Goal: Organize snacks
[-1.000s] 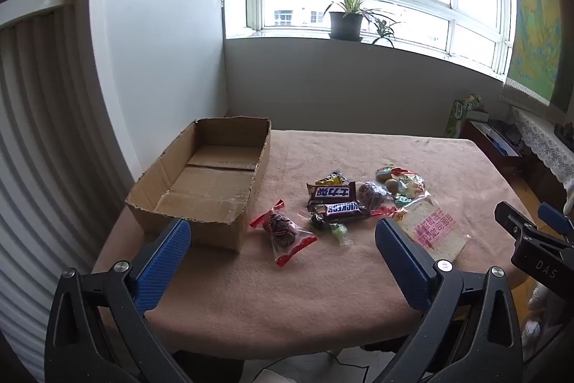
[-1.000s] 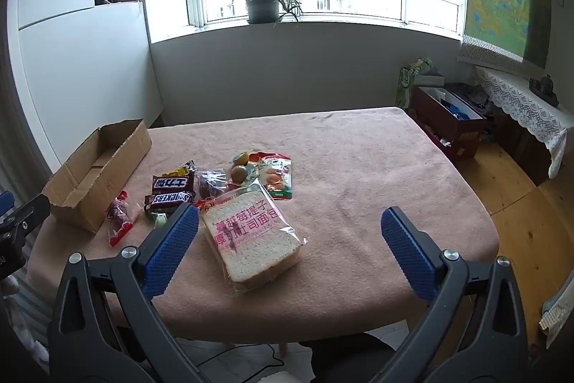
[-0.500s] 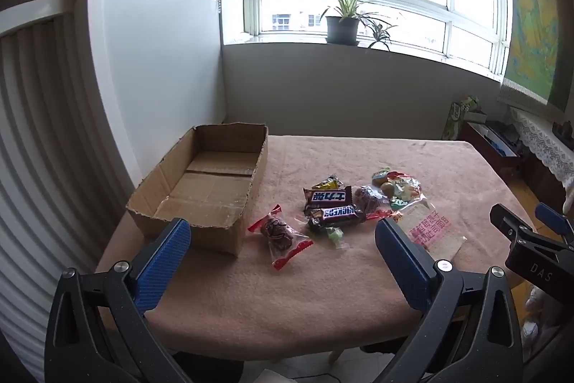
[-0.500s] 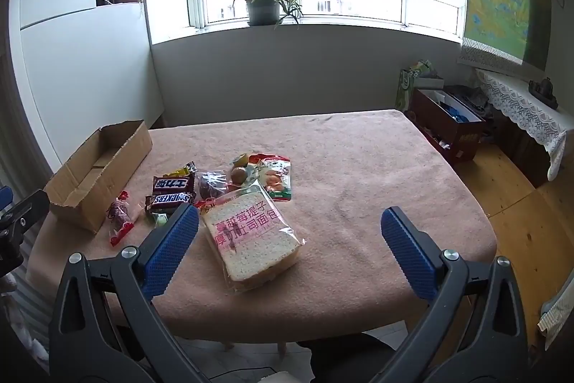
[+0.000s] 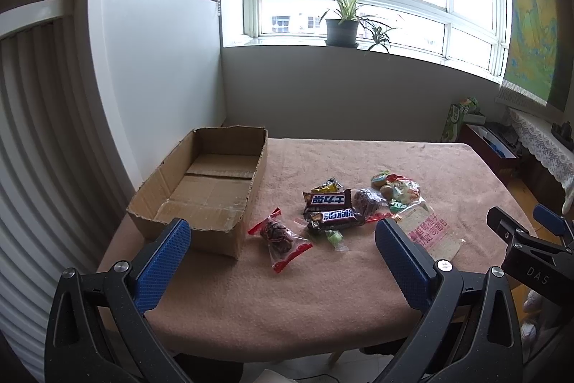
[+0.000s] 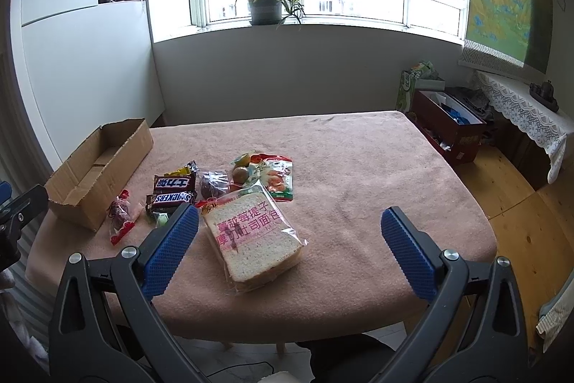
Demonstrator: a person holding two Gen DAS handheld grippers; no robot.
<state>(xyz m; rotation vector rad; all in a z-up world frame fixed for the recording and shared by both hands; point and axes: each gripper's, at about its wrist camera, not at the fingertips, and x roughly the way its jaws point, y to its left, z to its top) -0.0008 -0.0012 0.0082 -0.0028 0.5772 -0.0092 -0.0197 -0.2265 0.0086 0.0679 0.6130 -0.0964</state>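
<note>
- Both grippers wide apart, holding nothing: left gripper (image 5: 283,239), right gripper (image 6: 288,227), hovering at table (image 6: 358,167) near edge.
- Cardboard box (image 5: 211,182) is the landmark, sits empty.
- Red-ended candy pack (image 5: 280,237) just beside box.
- Snickers bars (image 5: 332,209) farther out.
- Bread bag (image 6: 253,239) farthest from box.

Pink-clothed table (image 6: 358,167) with cardboard box (image 5: 201,189), chocolate bars (image 6: 174,191), wrapped sweets (image 5: 281,237), bagged bread (image 6: 254,236).
</note>
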